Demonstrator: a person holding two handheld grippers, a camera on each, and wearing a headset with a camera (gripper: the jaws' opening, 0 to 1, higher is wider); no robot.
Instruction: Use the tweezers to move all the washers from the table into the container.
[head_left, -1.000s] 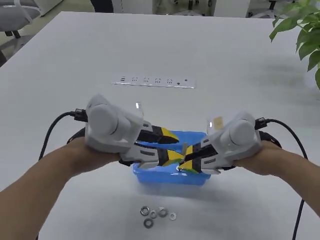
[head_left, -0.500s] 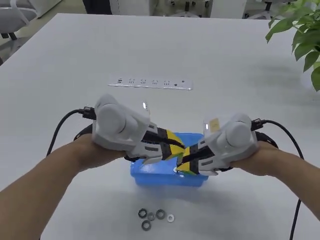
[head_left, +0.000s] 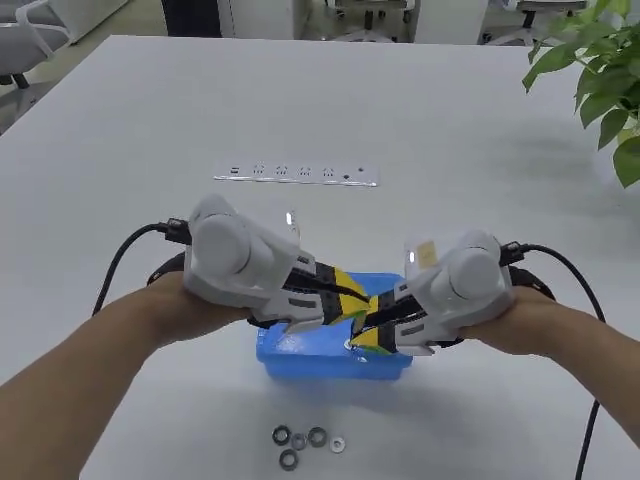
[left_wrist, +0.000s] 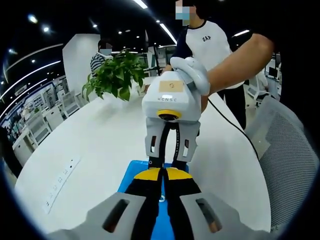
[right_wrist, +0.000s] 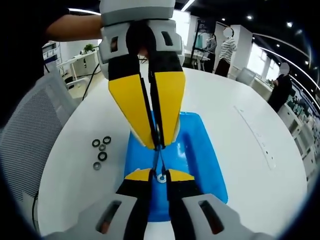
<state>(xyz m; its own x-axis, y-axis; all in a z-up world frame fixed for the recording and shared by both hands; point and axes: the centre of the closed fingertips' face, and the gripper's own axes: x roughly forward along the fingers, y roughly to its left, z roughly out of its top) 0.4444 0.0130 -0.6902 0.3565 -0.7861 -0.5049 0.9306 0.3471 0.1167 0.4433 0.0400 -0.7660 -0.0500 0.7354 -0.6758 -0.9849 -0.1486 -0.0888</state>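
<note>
We're pinching the tweezers (right_wrist: 160, 159) between left gripper (right_wrist: 158, 145) and right gripper (right_wrist: 160, 176), both sets of jaws nearly closed, over the blue container (right_wrist: 202, 165) mid-frame. Five washers (head_left: 305, 441) are lying lower centre on the table (head_left: 420, 110), so we're judging almost everything left.

Left gripper (head_left: 352, 298), right gripper (head_left: 366, 336), tips meeting; jaws closed

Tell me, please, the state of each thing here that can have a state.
left gripper: shut on the tweezers.
right gripper: jaws close together at the tweezers' tip; grip unclear.
tweezers: held, one washer at the tip.
washer: over the container, not yet dropped.
five washers: loose on the table.
container: open; no washer seen lying inside.
power strip: nothing plugged in.
</note>
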